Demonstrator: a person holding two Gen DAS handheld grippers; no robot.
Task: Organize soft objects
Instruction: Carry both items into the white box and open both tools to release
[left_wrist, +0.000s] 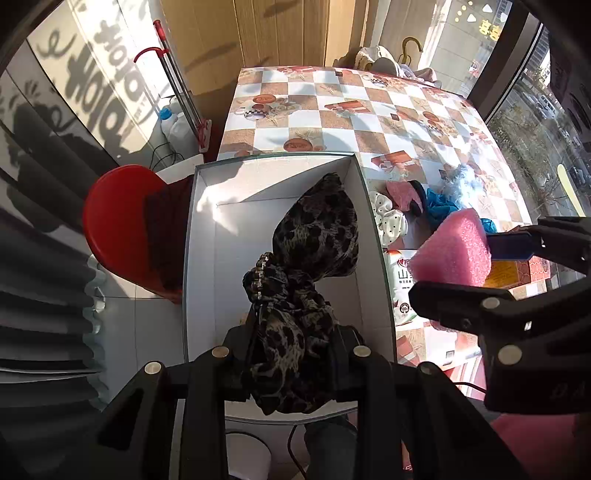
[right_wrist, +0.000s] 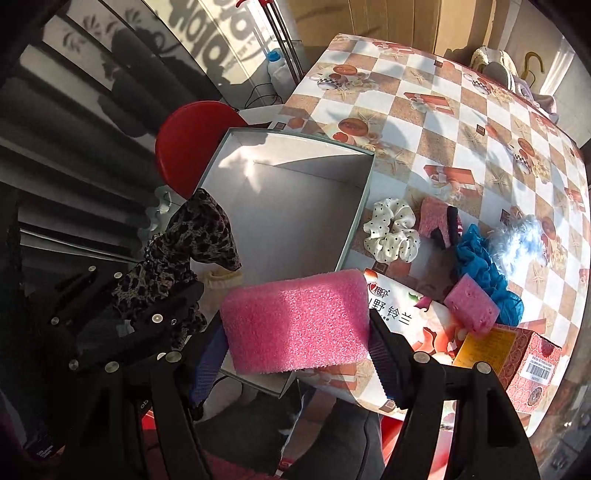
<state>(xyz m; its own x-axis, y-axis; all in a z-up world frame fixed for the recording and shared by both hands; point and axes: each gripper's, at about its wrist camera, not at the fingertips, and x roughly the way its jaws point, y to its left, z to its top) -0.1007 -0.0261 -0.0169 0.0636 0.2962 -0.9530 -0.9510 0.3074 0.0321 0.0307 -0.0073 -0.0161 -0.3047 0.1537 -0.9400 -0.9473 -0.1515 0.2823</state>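
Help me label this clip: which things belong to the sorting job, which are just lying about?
Job: leopard-print fabric hair bow, pink foam sponge block, white cardboard box, polka-dot cream scrunchie, blue mesh puff.
Lying about: red plastic stool, printed tissue pack.

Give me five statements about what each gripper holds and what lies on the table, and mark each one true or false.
1. The left gripper is shut on the leopard-print bow. True.
2. The right gripper is open with nothing in it. False: it is shut on the pink sponge.
3. The leopard-print bow hangs over the open white box. True.
4. The polka-dot scrunchie lies inside the white box. False: it lies on the checkered tablecloth beside the box.
5. A second, smaller pink sponge lies on the table near the blue mesh pouf. True.
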